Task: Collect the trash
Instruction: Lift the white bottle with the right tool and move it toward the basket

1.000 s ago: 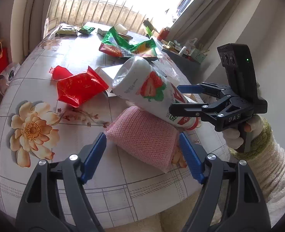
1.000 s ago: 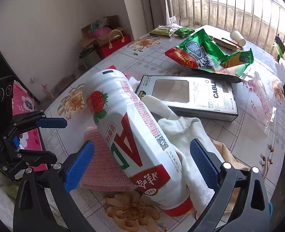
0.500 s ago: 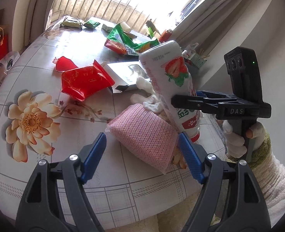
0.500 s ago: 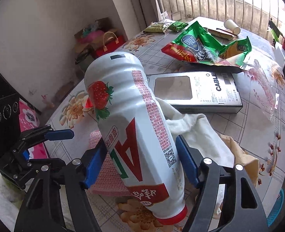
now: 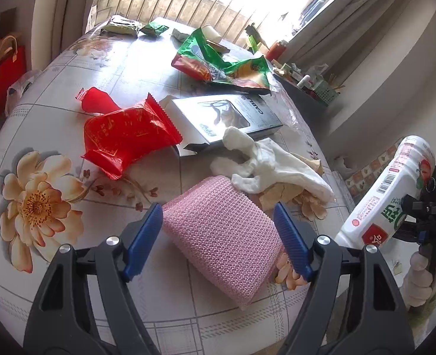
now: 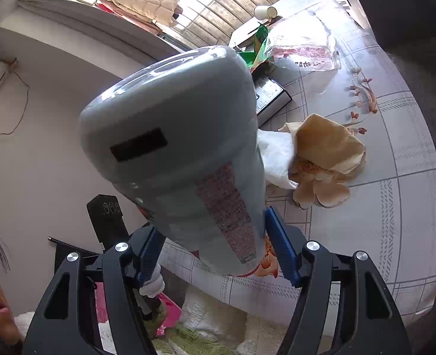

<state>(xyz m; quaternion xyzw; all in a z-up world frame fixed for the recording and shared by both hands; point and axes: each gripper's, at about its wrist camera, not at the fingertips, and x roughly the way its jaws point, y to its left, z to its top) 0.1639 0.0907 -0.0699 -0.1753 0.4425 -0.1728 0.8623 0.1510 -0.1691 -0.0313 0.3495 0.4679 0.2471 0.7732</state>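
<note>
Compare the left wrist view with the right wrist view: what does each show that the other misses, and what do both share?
Only the left wrist view shows the red wrapper, the pink scrubbing cloth between the left gripper's open jaws, and the bottle's strawberry label. Only the right wrist view shows the bottle's flat base, the clear plastic bag and the right gripper gripping it. Both show the white bottle, the cable box and the floral tablecloth.

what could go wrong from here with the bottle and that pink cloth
The right gripper has just closed on the bottle near its cap end, so the long tilted body could swing or slip out. The open left gripper straddles the pink cloth, which is wide and limp: a pinch might catch only a fold.
</note>
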